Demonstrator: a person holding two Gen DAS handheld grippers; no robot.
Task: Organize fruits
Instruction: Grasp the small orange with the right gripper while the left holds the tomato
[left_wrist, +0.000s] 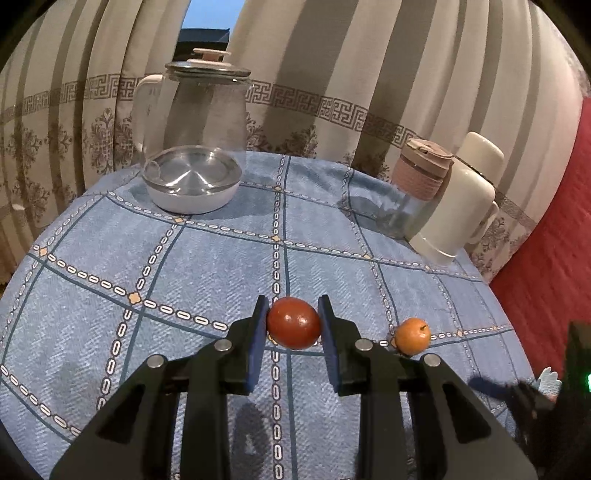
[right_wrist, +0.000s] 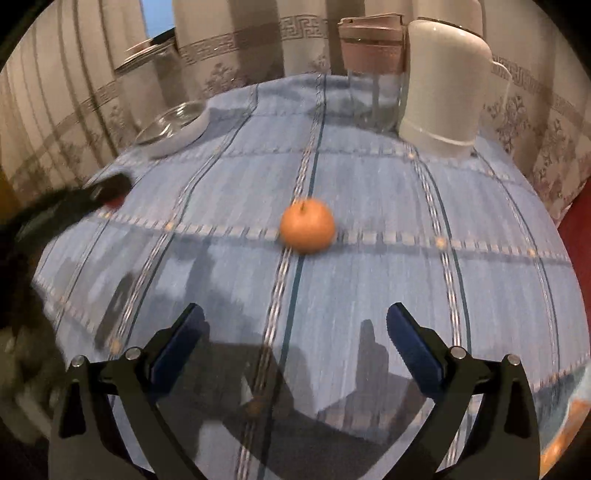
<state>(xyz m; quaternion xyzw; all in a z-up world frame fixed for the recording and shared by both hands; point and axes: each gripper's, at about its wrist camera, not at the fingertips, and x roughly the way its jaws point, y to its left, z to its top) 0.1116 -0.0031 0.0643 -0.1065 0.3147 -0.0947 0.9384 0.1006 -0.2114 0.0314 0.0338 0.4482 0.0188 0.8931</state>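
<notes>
My left gripper (left_wrist: 293, 321) is shut on a dark red round fruit (left_wrist: 294, 322), held between its blue pads just above the blue checked tablecloth (left_wrist: 184, 266). A small orange fruit with a stem (left_wrist: 412, 336) lies on the cloth just right of it. In the right wrist view the same orange fruit (right_wrist: 307, 225) lies ahead of my right gripper (right_wrist: 295, 325), which is open and empty, well short of it. The left gripper (right_wrist: 74, 206) shows blurred at the left edge of that view.
A glass kettle (left_wrist: 192, 136) on a white base stands at the back left. A glass cup with a pink lid (left_wrist: 417, 184) and a white mug (left_wrist: 458, 206) stand at the back right. Curtains hang behind the table. Something orange (right_wrist: 565, 435) shows at the lower right edge.
</notes>
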